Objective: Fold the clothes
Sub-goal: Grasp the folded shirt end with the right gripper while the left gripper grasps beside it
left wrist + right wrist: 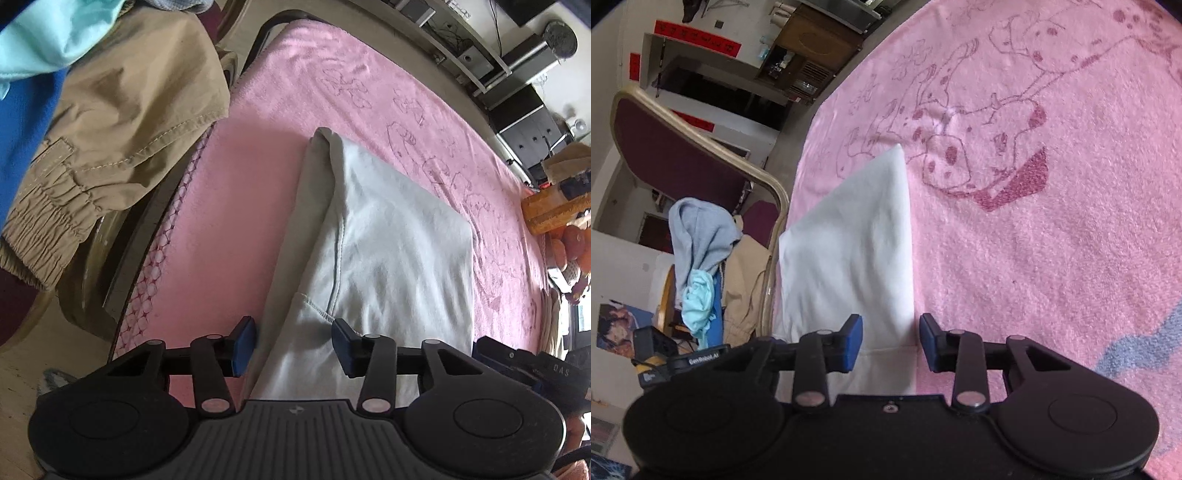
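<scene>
A white garment (388,236) lies folded into a long strip on the pink blanket (314,85), one sleeve seam showing along its left side. My left gripper (293,343) hovers open over the garment's near left edge, nothing between its blue pads. In the right wrist view the same white garment (849,240) tapers away to a corner. My right gripper (891,341) stands open over its near right edge, straddling the border between cloth and pink blanket (1034,240).
A heap of clothes sits on a chair at the left: tan trousers (122,122), a blue item (22,140) and a mint one (48,37). The chair back (683,147) stands beside the blanket. Shelves and boxes (517,107) line the far right.
</scene>
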